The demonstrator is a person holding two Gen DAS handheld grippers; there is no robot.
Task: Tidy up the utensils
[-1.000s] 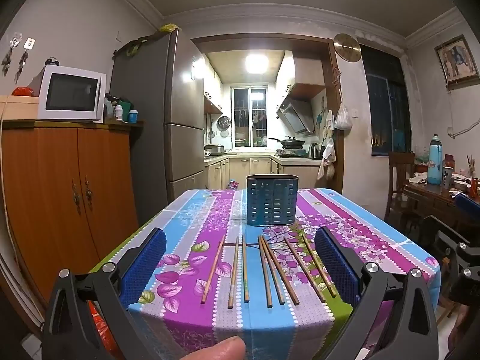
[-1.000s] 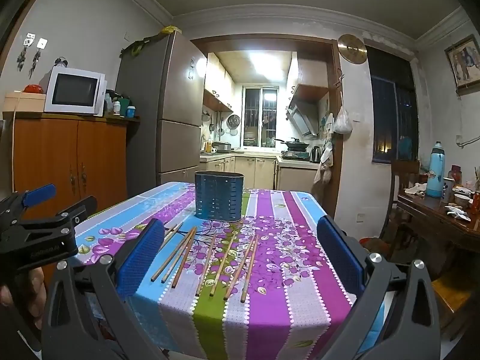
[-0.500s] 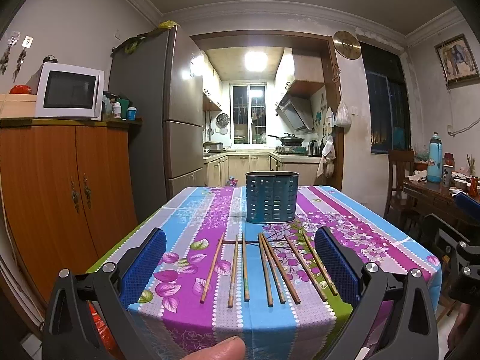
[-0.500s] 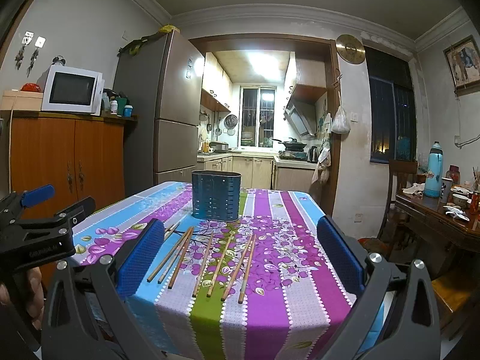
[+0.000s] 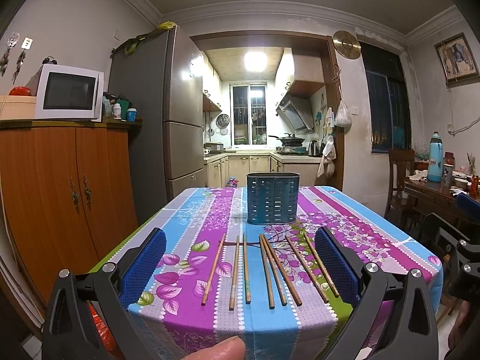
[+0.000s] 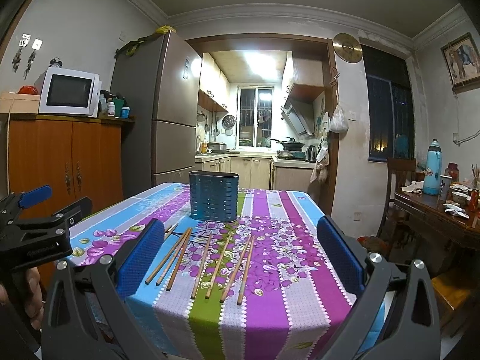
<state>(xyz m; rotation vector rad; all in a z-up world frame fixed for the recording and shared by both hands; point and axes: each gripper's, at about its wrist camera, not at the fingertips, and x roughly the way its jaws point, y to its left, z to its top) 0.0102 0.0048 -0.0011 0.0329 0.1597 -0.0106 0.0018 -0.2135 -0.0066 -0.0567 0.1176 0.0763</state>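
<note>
A: Where are our chopsticks (image 5: 270, 270)?
B: Lower centre, flat on tablecloth (image 5: 186, 210); holder (image 5: 272, 198) mid-frame behind them.
A: Grippers?
B: Left gripper (image 5: 240, 265) & right gripper (image 6: 240, 259) both spread wide, holding nothing.

- The tablecloth (image 5: 192, 210) looks like smooth, printed cloth or plastic sheet with a slight sheen; which one is unclear.
- The chopsticks (image 5: 271, 267) look wooden, matt brown.
- The utensil holder (image 5: 272, 198) is perforated, matt dark blue; metal or plastic cannot be told.
- The left gripper (image 5: 240, 258) has matt black plastic-looking arms, shiny metal bolts and blue pads (image 5: 144, 267) with a rough dotted texture.
- The cabinet (image 5: 60, 186) is glossy orange-brown wood.
- The fridge (image 6: 168, 114) looks like brushed metal.
</note>
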